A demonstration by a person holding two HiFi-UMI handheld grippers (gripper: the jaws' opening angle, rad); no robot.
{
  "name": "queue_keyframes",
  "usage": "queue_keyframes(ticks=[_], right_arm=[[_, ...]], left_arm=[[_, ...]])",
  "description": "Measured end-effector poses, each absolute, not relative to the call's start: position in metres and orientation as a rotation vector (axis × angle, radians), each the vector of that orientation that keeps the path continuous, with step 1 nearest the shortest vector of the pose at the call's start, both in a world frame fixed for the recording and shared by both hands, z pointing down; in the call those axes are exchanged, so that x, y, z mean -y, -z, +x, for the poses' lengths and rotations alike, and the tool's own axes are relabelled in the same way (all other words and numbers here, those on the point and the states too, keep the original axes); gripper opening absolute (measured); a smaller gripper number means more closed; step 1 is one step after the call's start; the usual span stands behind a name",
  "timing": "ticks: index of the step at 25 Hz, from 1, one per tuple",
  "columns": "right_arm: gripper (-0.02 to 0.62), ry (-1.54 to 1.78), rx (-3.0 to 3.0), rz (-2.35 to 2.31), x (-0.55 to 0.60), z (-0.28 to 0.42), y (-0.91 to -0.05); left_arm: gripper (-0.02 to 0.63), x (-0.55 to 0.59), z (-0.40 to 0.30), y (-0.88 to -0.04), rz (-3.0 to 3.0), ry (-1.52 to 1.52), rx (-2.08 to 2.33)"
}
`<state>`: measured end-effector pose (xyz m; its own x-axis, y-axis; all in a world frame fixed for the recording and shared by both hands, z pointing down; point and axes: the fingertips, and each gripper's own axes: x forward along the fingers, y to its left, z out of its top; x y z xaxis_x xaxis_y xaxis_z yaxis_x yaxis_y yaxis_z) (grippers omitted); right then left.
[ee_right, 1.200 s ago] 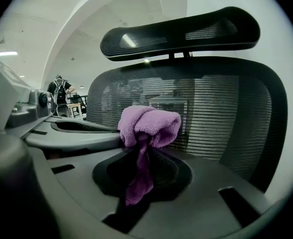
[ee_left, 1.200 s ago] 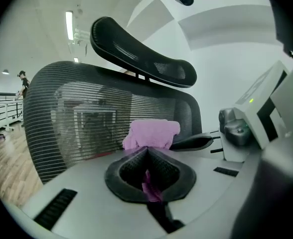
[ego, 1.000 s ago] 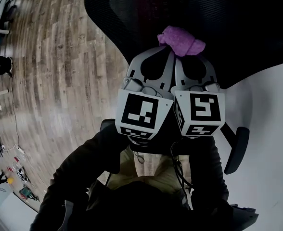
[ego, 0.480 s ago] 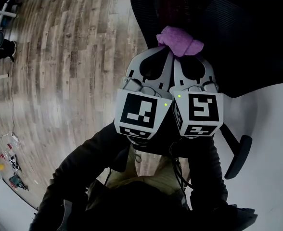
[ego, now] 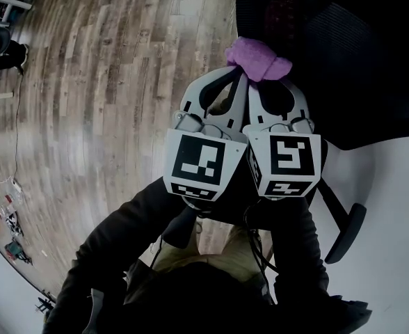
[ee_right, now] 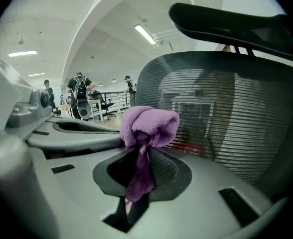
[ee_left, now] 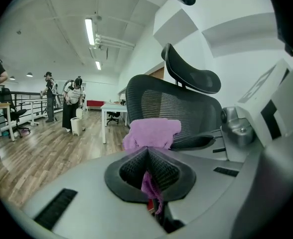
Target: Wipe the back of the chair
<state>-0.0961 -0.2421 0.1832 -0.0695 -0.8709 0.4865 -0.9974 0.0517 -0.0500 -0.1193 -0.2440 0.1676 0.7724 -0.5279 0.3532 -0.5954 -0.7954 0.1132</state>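
Your left tool (ee_left: 147, 169) and right tool (ee_right: 139, 171) sit side by side, each with its jaws closed tight on a fold of the same purple cloth (ego: 257, 58). The bunched cloth pokes out past both tips, just beside the black mesh chair back (ego: 343, 61); you cannot tell whether it touches. A wooden floor (ego: 107, 82) lies below.

I'm in a large open-plan office. A wood-plank floor (ego: 107, 82) runs under me, and a black mesh office chair (ee_left: 171, 108) with a headrest stands in front of me. Further off I see a white table (ee_left: 111, 106), long strip lights (ee_left: 89, 31) on a white ceiling, and people (ee_left: 73, 101) standing about.
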Motion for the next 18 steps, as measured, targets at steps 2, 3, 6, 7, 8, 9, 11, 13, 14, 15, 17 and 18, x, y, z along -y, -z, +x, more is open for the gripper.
queue_keyframes(ticks=[2,3,6,7,8,9,11,13,14,15,17,18], right_arm=[[0.057,-0.540,2.011,1.874,0.244,-0.100,-0.184],[0.057,-0.540,2.011,1.872,0.245,-0.100,-0.185],[0.057,-0.537,2.011,1.878,0.245,-0.101,-0.184],[0.057,-0.536,2.014,1.882,0.245,-0.102,-0.184],[0.057,-0.535,2.015,1.884,0.244,-0.102,-0.185],[0.057,-0.535,2.014,1.884,0.244,-0.103,-0.186],[0.057,-0.539,2.009,1.881,0.241,-0.103,-0.191],[0.057,-0.551,2.004,1.879,0.238,-0.104,-0.196],[0.057,-0.557,2.003,1.878,0.237,-0.105,-0.198],[0.057,-0.564,2.002,1.877,0.236,-0.106,-0.201],[0.057,-0.574,1.998,1.874,0.233,-0.106,-0.207],[0.057,-0.575,1.996,1.874,0.232,-0.106,-0.209]], left_arm=[[0.009,0.247,-0.123,-0.168,2.743,-0.449,0.891],[0.009,0.248,-0.124,-0.168,2.743,-0.448,0.892],[0.009,0.248,-0.124,-0.168,2.742,-0.436,0.891],[0.009,0.247,-0.125,-0.168,2.740,-0.430,0.892],[0.009,0.247,-0.126,-0.169,2.739,-0.427,0.893],[0.009,0.246,-0.127,-0.171,2.737,-0.426,0.893],[0.009,0.245,-0.128,-0.174,2.733,-0.432,0.891],[0.009,0.242,-0.128,-0.180,2.725,-0.444,0.887],[0.009,0.241,-0.129,-0.183,2.720,-0.449,0.886],[0.009,0.240,-0.130,-0.186,2.715,-0.454,0.885],[0.009,0.237,-0.130,-0.192,2.706,-0.460,0.886],[0.009,0.236,-0.130,-0.194,2.703,-0.461,0.886]])
